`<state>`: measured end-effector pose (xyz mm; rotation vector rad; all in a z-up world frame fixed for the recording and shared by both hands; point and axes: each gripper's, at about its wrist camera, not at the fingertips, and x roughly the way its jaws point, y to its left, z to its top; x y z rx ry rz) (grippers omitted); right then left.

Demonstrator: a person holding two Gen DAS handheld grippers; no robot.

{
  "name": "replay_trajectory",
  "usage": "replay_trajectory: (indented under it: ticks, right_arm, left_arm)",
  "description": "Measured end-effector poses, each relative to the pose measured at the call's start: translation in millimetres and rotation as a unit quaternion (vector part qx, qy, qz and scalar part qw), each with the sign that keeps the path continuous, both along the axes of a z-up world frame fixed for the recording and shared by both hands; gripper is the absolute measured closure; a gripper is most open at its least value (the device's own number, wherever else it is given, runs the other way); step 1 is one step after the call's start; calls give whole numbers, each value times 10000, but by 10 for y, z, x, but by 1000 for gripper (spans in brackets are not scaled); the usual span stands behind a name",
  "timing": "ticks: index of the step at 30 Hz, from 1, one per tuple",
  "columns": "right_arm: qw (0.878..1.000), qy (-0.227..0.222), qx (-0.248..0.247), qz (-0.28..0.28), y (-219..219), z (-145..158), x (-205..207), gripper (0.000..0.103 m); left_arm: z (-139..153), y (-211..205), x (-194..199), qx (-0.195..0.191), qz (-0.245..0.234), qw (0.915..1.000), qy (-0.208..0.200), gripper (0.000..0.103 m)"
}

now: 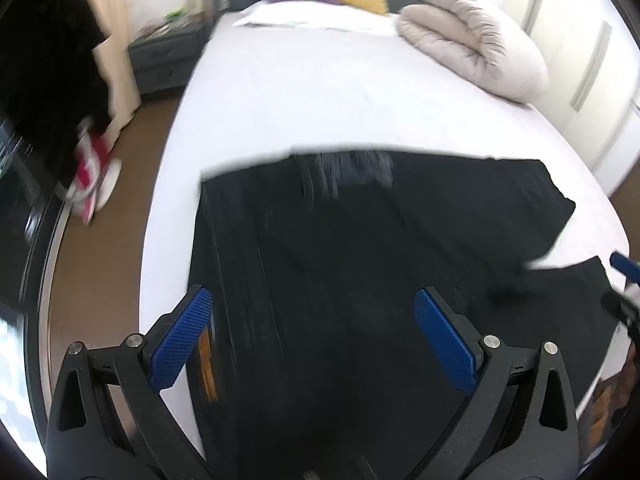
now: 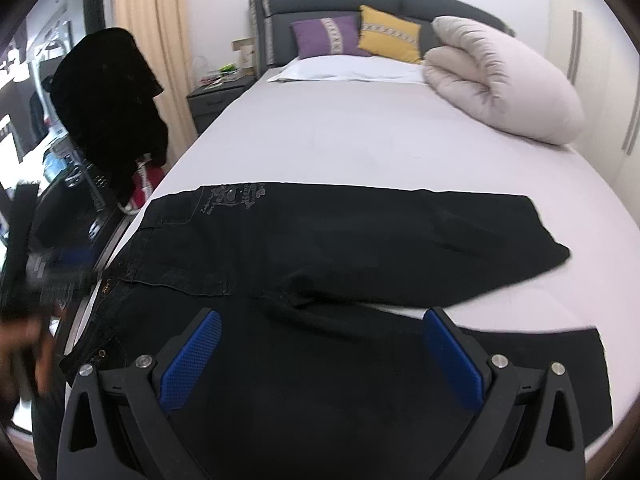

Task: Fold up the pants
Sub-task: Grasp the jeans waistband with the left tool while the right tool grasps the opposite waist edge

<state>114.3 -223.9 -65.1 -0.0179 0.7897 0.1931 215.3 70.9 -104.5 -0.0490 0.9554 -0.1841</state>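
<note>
— Where do the trousers lie?

— The black denim pants [image 2: 328,240] are spread across the foot end of the white-sheeted bed [image 2: 360,136], waistband to my left near the bed's edge, legs running to my right. The two legs fork apart; white sheet shows between them. My guess is they're laid flat like this so one leg can be brought over the other.

— And your tongs?

— My left gripper [image 1: 312,316] hangs above the waist end, blue pads wide apart, nothing between them. That view is smeared, so whether it touches the cloth I cannot tell. My right gripper [image 2: 322,340] is spread just as wide over the near leg, also empty.

— Why one at each end?

— Likely so both ends of the near leg lift together and the fold stays straight. Judgement only.

— Anything in the way?

— The rolled cream duvet [image 2: 504,80] and the purple cushion [image 2: 326,36] sit well apart, by the headboard.
</note>
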Motion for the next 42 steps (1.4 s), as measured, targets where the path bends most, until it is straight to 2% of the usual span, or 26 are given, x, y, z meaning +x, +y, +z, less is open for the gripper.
replay_trajectory:
  ticks: [3, 6, 10, 13, 14, 15, 18, 19, 20, 21, 23, 24, 27, 30, 33, 35, 38, 42]
  right_arm:
    - [9993, 71, -2, 360, -32, -68, 176, 8]
    - [9971, 155, -37, 740, -55, -152, 332, 13]
    - [9947, 313, -2, 979, -97, -259, 454, 15]
    - [9933, 459, 42, 1063, -126, -337, 549, 18]
    - [9930, 484, 30, 1079, -125, -359, 581, 18]
    - [9928, 492, 24, 1089, -126, -373, 599, 19]
    - [9914, 577, 7, 1175, -111, -422, 681, 24]
    - [9909, 597, 9, 1210, -96, -427, 697, 25]
    - [9903, 607, 2, 1250, -76, -434, 717, 26]
    - [9895, 619, -19, 1305, -54, -436, 757, 26]
    - [9879, 623, -38, 1420, -15, -429, 825, 30]
    - [9872, 609, -85, 1473, 11, -420, 881, 31]
    - [9843, 518, -294, 1660, 134, -338, 1101, 35]
    - [9785, 431, -529, 1949, 277, -236, 1348, 36]
    - [9692, 369, -842, 2284, 436, -171, 1629, 37]
    - [9636, 378, -1052, 2429, 536, -155, 1834, 40]
    - [9542, 442, -1326, 2644, 676, -170, 2086, 41]
    - [9359, 613, -1840, 2939, 893, -317, 2351, 43]
  left_arm:
    - [-43, 75, 678, 105, -676, 9976, -63, 0]
    - [-175, 97, 1347, 542, -1248, 9907, 90, 0]
    - [-455, 74, 1904, 364, -1809, 9799, 753, 0]
    - [-664, 74, 2119, 257, -2014, 9732, 1082, 8]
    - [-737, 84, 2198, 168, -2072, 9705, 1220, 15]
    - [-782, 100, 2251, 97, -2092, 9691, 1301, 28]
    - [-902, 155, 2418, -18, -2150, 9658, 1447, 41]
    - [-914, 158, 2452, -1, -2182, 9646, 1480, 43]
    - [-941, 143, 2470, 55, -2210, 9636, 1501, 50]
    - [-946, 127, 2494, 137, -2284, 9613, 1533, 63]
    - [-958, 115, 2501, 160, -2373, 9580, 1599, 80]
    - [-967, 97, 2502, 225, -2397, 9576, 1582, 86]
    - [-948, 60, 2453, 408, -2405, 9602, 1362, 95]
    - [-862, 119, 2307, 478, -2257, 9689, 899, 96]
    - [-815, 56, 2115, 765, -2258, 9700, 468, 96]
    - [-750, 60, 1999, 773, -2235, 9715, 174, 96]
    - [-703, 90, 1897, 714, -2183, 9732, -98, 96]
    - [-547, 358, 1842, 657, -2165, 9737, -286, 97]
